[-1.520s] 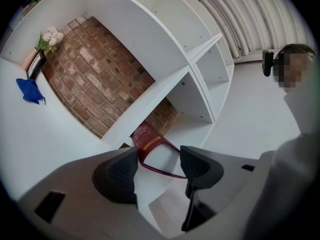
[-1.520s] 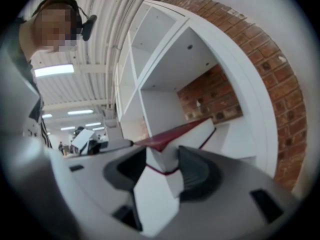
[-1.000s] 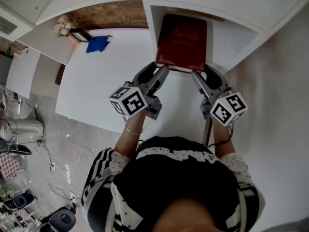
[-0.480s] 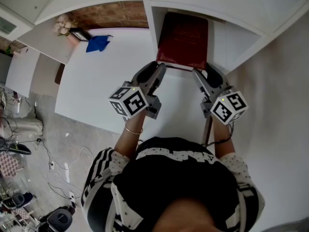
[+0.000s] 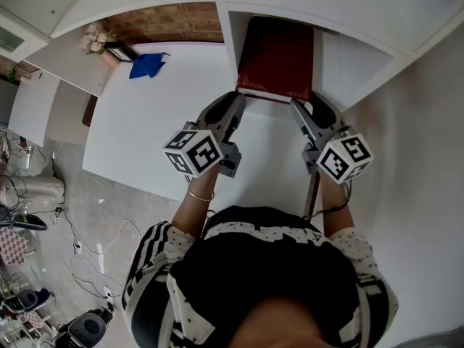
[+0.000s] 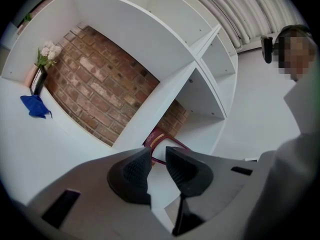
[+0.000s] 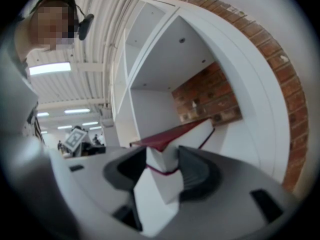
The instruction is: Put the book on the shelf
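Right hand-held gripper (image 7: 161, 160) clamps the book (image 5: 275, 56), dim inside the shelf (image 5: 341, 58); left hand-held gripper (image 6: 158, 153) just narrowed, empty.

Book (image 5: 276, 58) — far end hidden under the shelf (image 5: 319, 7) top; cover blurred.

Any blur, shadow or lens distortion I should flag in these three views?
Head view: the fisheye lens bows the shelf edges, and the book sits in shadow with its cover print unreadable. Left gripper view: sharp, with dark rounded corners. Right gripper view: soft throughout, with the book's near corner blurred and the ceiling lights glaring.
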